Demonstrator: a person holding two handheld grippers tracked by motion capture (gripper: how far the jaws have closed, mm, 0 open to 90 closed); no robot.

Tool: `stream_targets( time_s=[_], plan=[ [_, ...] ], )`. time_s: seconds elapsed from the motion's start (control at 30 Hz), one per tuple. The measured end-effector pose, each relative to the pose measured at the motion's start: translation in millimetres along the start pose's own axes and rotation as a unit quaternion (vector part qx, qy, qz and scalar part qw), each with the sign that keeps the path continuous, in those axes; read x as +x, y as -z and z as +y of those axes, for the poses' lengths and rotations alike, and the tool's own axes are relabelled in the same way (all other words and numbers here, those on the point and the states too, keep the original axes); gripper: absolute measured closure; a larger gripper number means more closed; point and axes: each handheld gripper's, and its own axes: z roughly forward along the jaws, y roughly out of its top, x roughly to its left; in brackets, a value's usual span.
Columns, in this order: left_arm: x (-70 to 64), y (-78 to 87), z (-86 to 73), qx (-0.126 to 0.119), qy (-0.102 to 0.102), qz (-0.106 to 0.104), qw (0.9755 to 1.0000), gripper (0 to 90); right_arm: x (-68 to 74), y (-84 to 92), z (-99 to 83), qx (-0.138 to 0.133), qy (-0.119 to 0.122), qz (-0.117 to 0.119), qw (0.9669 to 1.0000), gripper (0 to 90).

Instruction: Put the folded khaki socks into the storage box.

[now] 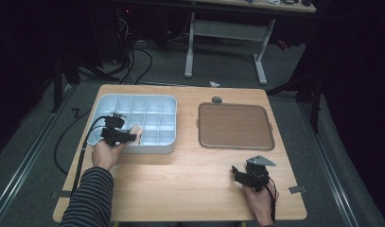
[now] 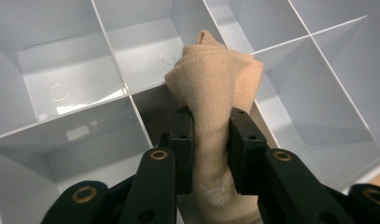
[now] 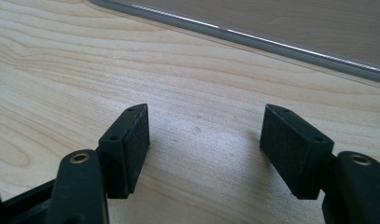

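Dark floor and cables ring a pale wooden table [image 1: 190, 175]. At ten o'clock on it sits a white divided organiser [image 1: 147, 111], at two o'clock a brown tray [image 1: 235, 125]. At nine o'clock the left gripper [image 2: 210, 135] clenches a beige sock [image 2: 215, 84] above a near compartment. At five o'clock the right gripper [image 3: 204, 151] rests with its jaws spread, nothing between them.

Light from overhead falls brightly on the worktop [image 1: 190, 170] while the room around stays dark. The high view is soft; the white tray [image 2: 66, 88] shows faint glare.
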Motion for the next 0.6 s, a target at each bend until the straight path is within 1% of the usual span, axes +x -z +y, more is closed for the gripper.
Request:
stream_targets(
  time_s=[0.1,0.2,0.3,0.37,0.47,0.53,0.6],
  plan=[
    [-0.9,-0.8,0.6,0.005,-0.006,0.004,1.0000,73.6,0.0,0.0,0.0,0.000,0.000,0.000,1.0000,33.1],
    [-0.7,-1.0,0.7,0.007,-0.003,0.003,1.0000,72.3,0.0,0.0,0.0,0.000,0.000,0.000,1.0000,33.1],
    [-0.4,-0.3,0.7,0.011,-0.002,0.007,0.9999,67.6,0.0,0.0,0.0,0.000,-0.001,0.000,1.0000,33.1],
    [-1.1,0.9,0.7,0.009,-0.001,0.001,1.0000,64.0,0.0,0.0,0.0,0.000,-0.001,0.000,1.0000,33.1],
    [-2.2,3.3,1.3,0.000,0.000,0.004,1.0000,59.2,0.0,0.0,0.1,0.000,-0.001,0.000,1.0000,33.1],
    [-1.7,5.5,1.6,-0.007,0.002,0.005,1.0000,58.5,-0.1,0.0,0.0,0.000,0.000,0.000,1.0000,33.1],
    [-0.9,9.1,2.1,-0.021,0.005,0.005,0.9998,58.2,-0.1,0.0,0.0,0.000,0.000,0.000,1.0000,33.1]
  ],
)
